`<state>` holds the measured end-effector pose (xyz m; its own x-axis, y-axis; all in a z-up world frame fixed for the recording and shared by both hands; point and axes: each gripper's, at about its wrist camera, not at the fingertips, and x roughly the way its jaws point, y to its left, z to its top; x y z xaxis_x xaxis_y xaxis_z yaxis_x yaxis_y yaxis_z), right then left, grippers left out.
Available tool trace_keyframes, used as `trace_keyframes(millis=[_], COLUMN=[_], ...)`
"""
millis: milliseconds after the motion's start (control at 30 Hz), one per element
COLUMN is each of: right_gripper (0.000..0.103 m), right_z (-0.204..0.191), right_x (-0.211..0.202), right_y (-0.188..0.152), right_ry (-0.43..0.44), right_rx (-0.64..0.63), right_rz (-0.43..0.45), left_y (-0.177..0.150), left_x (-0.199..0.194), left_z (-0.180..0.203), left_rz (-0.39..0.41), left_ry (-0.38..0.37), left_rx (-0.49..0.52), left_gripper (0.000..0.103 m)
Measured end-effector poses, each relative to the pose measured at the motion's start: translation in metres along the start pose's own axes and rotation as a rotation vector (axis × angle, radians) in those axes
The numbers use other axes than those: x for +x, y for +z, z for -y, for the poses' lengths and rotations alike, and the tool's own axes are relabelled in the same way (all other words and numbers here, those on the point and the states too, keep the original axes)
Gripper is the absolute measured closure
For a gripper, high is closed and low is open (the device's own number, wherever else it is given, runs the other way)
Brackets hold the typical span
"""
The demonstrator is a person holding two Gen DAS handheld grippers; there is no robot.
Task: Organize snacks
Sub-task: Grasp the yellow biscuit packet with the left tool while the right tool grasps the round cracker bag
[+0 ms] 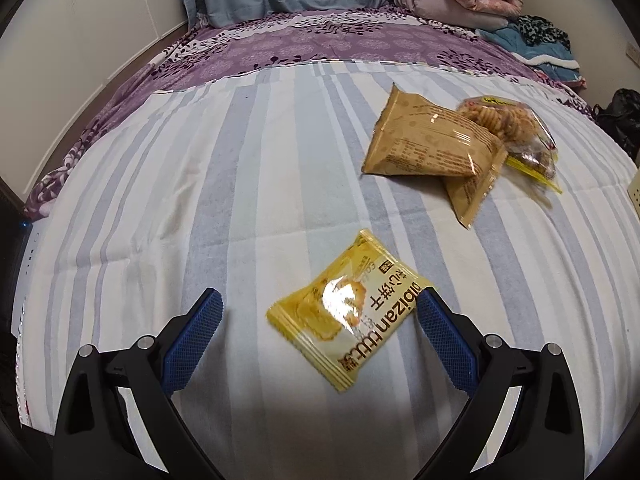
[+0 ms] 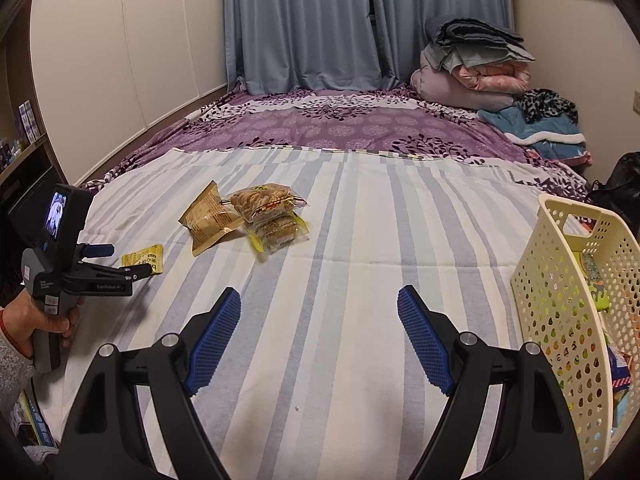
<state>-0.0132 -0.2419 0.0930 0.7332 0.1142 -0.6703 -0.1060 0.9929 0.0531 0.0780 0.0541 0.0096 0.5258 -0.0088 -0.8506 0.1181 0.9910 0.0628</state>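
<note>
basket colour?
Cream, perforated plastic basket; shows best in the right wrist view, at the right edge.

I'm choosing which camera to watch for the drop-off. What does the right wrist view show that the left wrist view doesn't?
Only the right wrist view: the cream basket holding snacks, the cupboards, the hand holding the left gripper. Only the left wrist view: the yellow packet between that gripper's open fingers. Both: the snack pile, the striped sheet, the curtains.

A bed [image 2: 320, 208] fills the room, striped sheet over purple floral cover. Blue curtains [image 2: 304, 24] hang behind it, cream cupboards [image 2: 120, 48] at left, folded bedding [image 2: 476, 68] stacked right (perhaps shelves [image 2: 20, 148] far left).
</note>
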Motion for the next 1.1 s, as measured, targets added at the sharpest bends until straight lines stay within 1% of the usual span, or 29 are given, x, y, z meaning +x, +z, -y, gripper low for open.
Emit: trace_keyframes(millis=[133,267,300,333,367,433,500,533,667,833,933,1100], right_gripper=[0.023,0.023,0.023,0.023,0.023,0.023,0.023,0.023,0.023,0.023,0.023,0.023], right_z=[-0.003,-0.006,-0.007,-0.007,-0.008,-0.010,-0.013,-0.014,-0.019,-0.023,-0.029,-0.040], right_x=[0.003,0.008,0.010,0.011,0.013,0.016,0.019,0.020,0.029,0.046,0.061,0.093], right_y=[-0.001,-0.002,-0.002,-0.002,-0.002,-0.002,-0.002,-0.001,0.003,0.015,0.026,0.047], right_ry=[0.007,0.015,0.017,0.019,0.020,0.024,0.028,0.030,0.042,0.078,0.093,0.089], right_rx=[-0.006,-0.011,-0.010,-0.011,-0.012,-0.015,-0.023,-0.029,-0.042,-0.029,-0.042,-0.093], right_rz=[-0.008,-0.017,-0.019,-0.022,-0.025,-0.030,-0.034,-0.036,-0.043,-0.055,-0.055,-0.062], left_y=[0.008,0.006,0.006,0.004,0.004,0.003,0.003,0.002,0.001,-0.001,-0.001,0.000], left_x=[0.006,0.007,0.007,0.007,0.007,0.005,0.005,0.004,0.002,-0.004,-0.010,-0.018], left_z=[-0.004,-0.008,-0.008,-0.007,-0.007,-0.006,-0.005,-0.005,-0.005,-0.009,-0.010,-0.014], left_rz=[-0.004,-0.002,0.002,0.004,0.002,0.009,0.014,0.016,0.021,0.036,0.049,0.070], left_ry=[0.001,-0.019,-0.021,-0.030,-0.040,-0.071,-0.080,-0.084,-0.091,-0.105,-0.114,-0.134], left_rx=[-0.010,-0.013,-0.010,-0.009,-0.011,-0.019,-0.016,-0.016,-0.025,-0.041,-0.052,-0.075], left_gripper=[0.004,0.005,0.011,0.022,0.026,0.038,0.044,0.049,0.051,0.052,0.053,0.054])
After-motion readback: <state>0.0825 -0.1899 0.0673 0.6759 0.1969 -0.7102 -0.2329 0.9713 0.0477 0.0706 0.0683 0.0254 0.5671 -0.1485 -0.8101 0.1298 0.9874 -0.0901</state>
